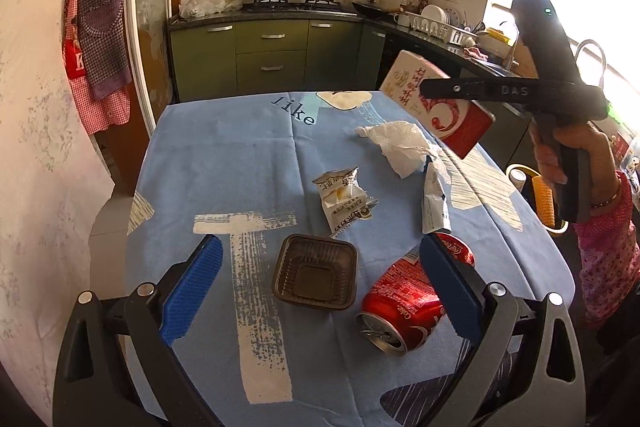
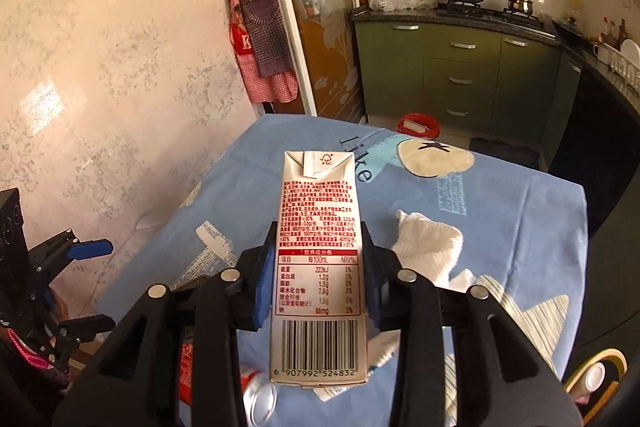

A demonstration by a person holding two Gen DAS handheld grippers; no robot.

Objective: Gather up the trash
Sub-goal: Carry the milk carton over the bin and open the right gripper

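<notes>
Right wrist view: your right gripper (image 2: 318,287) pinches the carton (image 2: 318,267) above the table (image 2: 520,195); left gripper (image 1: 320,283) gapes empty. Tilt further and it may slip.

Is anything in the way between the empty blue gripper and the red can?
No. The left gripper is open, the crushed red can lies by its right finger, and nothing visible sits between them; the brown tray is beside it.

The right gripper (image 2: 318,291) is closed tight on a milk carton (image 2: 318,227). The left gripper (image 1: 320,279) is wide open, holding nothing.
</notes>
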